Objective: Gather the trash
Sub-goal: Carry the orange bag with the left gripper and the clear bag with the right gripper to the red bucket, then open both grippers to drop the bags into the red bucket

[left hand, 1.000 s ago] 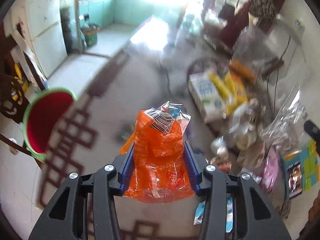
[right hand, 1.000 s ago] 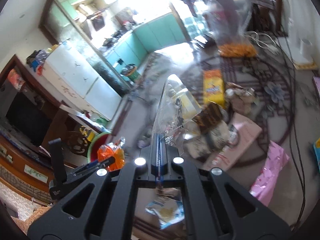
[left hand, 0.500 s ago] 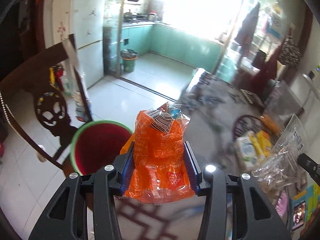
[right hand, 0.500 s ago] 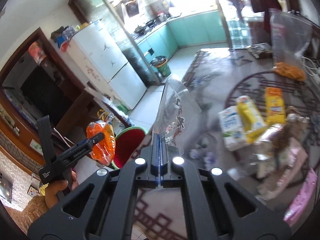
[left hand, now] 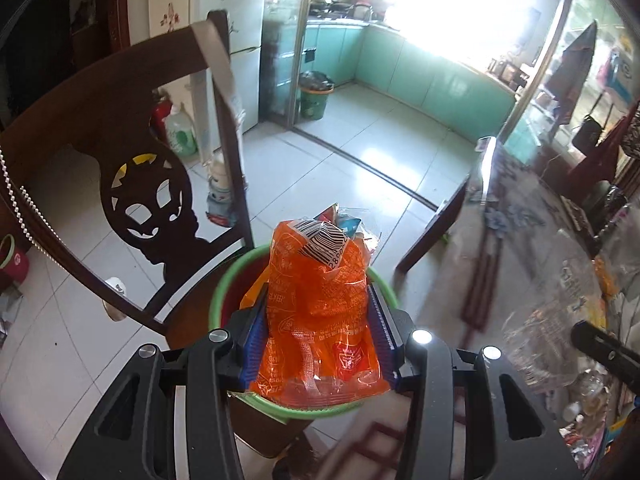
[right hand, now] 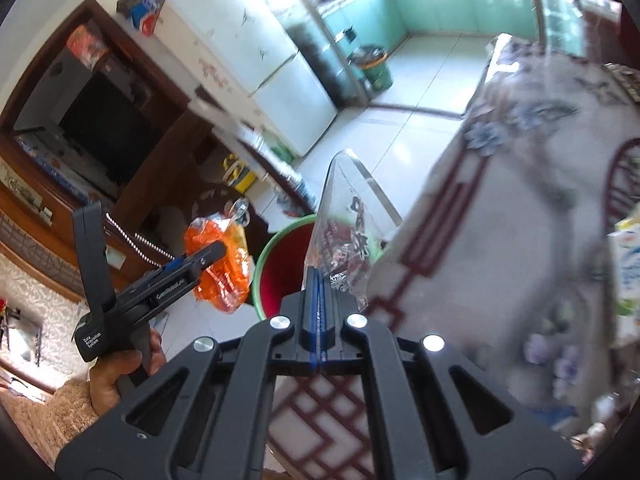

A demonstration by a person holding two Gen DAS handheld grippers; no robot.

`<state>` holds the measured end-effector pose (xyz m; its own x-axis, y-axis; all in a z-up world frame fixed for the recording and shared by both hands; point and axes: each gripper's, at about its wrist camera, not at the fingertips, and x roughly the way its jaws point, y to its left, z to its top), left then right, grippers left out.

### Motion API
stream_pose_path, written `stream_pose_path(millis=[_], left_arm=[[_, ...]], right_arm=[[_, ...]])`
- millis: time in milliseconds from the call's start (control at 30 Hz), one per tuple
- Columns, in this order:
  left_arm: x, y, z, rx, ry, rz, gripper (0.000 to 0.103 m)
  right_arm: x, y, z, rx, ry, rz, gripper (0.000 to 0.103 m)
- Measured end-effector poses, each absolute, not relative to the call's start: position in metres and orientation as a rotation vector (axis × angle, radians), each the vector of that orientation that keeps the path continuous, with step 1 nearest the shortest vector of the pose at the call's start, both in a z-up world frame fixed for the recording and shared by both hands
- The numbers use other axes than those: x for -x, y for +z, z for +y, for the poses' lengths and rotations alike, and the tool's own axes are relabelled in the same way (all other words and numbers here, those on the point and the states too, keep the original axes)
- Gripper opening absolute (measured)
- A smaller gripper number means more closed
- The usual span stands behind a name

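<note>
My left gripper (left hand: 318, 320) is shut on a crumpled orange snack bag (left hand: 320, 312), held right above a red bin with a green rim (left hand: 224, 284) that stands on the floor by the table. The right wrist view shows that same orange bag (right hand: 220, 268) beside the bin (right hand: 276, 268), with a hand (right hand: 116, 372) on the left gripper's handle. My right gripper (right hand: 318, 280) is shut on the edge of a clear printed plastic bag (right hand: 348, 216), which stands up over the bin's near rim. The clear bag (left hand: 560, 328) is blurred at the right in the left wrist view.
A dark carved wooden chair (left hand: 132, 184) stands close to the left of the bin. The patterned tablecloth's edge (right hand: 440, 208) runs on the right, with packets (right hand: 628, 268) further along it. White floor tiles lead to a kitchen with a green waste bin (left hand: 314, 96).
Both grippers swung left from over the cluttered table to the red bin at its edge, carrying their bags. The orange bag now hangs over the bin's mouth.
</note>
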<state>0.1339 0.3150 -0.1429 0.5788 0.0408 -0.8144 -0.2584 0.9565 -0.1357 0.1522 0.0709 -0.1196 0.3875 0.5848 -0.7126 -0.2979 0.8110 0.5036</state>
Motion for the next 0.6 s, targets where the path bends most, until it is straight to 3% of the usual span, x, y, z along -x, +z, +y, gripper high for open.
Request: stream_pose_path(millis=[200, 233, 267, 333, 600], left_arm=[[-0.151, -0.158, 0.339, 0.258, 0.180, 0.970, 0.043], [-0.153, -0.160, 0.342, 0.260, 0.179, 0.974, 0.044], [-0.156, -0.162, 0.344, 0.261, 0.174, 0.978, 0.044], [-0.159, -0.162, 0.344, 0.258, 0.166, 0.979, 0.044], [-0.170, -0.168, 0.341, 0.251, 0.134, 0.985, 0.048]], right_arm=[[-0.172, -0.145, 0.107, -0.304, 0.615, 1.110, 0.005], [-0.175, -0.148, 0.111, -0.302, 0.621, 1.124, 0.011], [-0.176, -0.150, 0.114, -0.297, 0.613, 1.130, 0.034], [-0.177, -0.150, 0.112, -0.302, 0.567, 1.118, 0.056], [-0.155, -0.135, 0.071, -0.350, 0.456, 1.090, 0.057]])
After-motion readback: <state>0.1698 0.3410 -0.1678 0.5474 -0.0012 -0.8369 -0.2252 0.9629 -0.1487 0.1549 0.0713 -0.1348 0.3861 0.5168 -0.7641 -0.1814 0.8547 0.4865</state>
